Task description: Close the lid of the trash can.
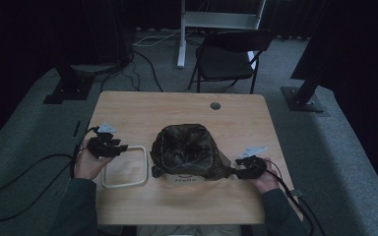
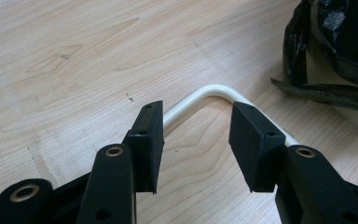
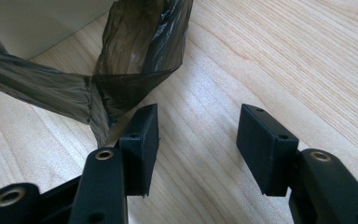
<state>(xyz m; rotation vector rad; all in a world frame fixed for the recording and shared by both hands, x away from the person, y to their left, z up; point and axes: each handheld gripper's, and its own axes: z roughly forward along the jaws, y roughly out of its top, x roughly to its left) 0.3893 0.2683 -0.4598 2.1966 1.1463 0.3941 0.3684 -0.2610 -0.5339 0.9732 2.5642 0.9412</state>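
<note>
1. Right now the small bin stands upright mid-tabletop, near the person's edge, mouth up. A dark bin bag lines it and spills over the rim.
2. Left gripper: jaws wide apart, nothing clamped. They straddle the near rounded corner of the cream frame, pads off it.
3. That frame lies flat just left of the bin, a rounded rectangle, long axis running away from the person. Looks like the ring that pins the bag to the rim, parked beside the bin for easy reach.
4. Right gripper: jaws also apart, holding nothing. A twisted tail of the bag lies on the tabletop just beyond its left pad; can't tell if they touch.
5. The tail points from the bin's right side towards that gripper. My read: the bag is seated, slack drawn sideways, ring goes on next.
</note>
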